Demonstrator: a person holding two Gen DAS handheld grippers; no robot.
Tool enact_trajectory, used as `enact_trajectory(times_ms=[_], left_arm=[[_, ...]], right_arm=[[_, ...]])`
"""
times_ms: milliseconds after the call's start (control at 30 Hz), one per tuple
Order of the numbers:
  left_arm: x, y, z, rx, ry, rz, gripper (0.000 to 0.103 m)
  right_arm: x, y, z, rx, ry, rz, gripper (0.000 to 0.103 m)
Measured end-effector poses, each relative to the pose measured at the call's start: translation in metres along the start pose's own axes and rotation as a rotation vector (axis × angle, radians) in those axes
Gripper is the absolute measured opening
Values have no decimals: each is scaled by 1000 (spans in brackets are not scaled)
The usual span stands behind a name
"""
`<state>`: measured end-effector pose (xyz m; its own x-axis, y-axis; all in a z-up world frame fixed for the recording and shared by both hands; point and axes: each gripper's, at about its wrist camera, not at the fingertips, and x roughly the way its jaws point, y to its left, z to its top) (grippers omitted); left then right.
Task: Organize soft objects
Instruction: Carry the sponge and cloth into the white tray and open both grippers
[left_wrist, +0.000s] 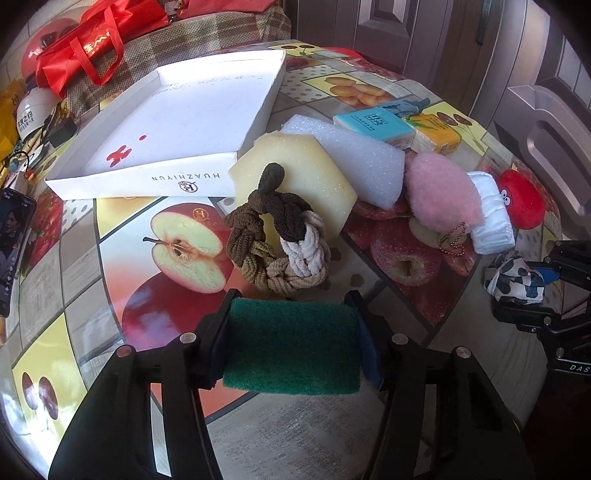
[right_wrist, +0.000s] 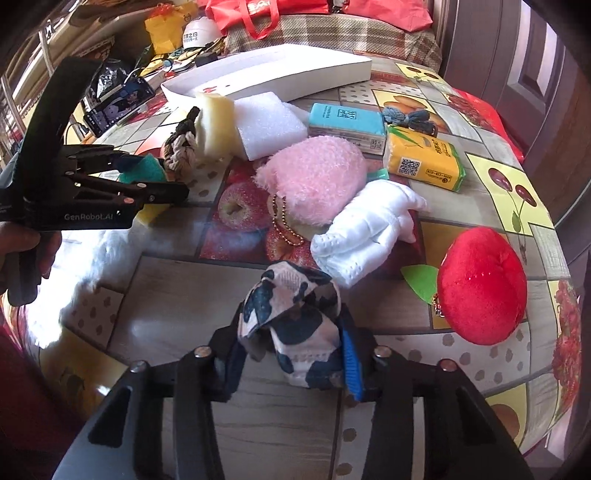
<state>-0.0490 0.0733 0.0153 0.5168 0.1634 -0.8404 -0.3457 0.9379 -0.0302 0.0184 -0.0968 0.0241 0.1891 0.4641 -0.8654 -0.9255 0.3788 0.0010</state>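
My left gripper is shut on a green scouring sponge and holds it above the table, just before a braided brown rope ring. My right gripper is shut on a cow-print cloth; it also shows at the right edge of the left wrist view. A yellow sponge, a white foam block, a pink plush, a white cloth and a red plush lie on the table. A white box lid lies open at the back left.
Two tissue packs, blue and yellow, and a blue knit piece lie at the back. A phone lies at the left table edge. A red bag and a helmet sit behind the box.
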Motion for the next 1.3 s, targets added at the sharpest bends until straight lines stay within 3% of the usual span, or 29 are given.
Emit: enact_trajectory(times_ms=[100, 267, 467, 600, 700, 800, 967, 1300], left_arm=[[-13, 5, -3, -13, -29, -4, 56], [-54, 26, 14, -63, -134, 32, 56], [-127, 76, 103, -111, -333, 124, 56], [-188, 103, 163, -159, -474, 164, 56], [-229, 109, 187, -183, -566, 167, 56], [-248, 104, 192, -185, -605, 171, 56], [-219, 90, 181, -190, -541, 160, 56], [-168, 87, 160, -229, -446, 150, 56]], right_arm=[[-18, 0, -2, -64, -14, 7, 32], [-73, -24, 18, -31, -154, -27, 32], [-161, -60, 94, 43, -463, -111, 32], [-234, -61, 149, 52, -703, -121, 32], [-281, -55, 183, 56, -847, -98, 32], [-311, -49, 203, 76, -940, -38, 32], [-307, -31, 212, 68, -980, -18, 32], [-245, -12, 234, 74, -850, 27, 32]])
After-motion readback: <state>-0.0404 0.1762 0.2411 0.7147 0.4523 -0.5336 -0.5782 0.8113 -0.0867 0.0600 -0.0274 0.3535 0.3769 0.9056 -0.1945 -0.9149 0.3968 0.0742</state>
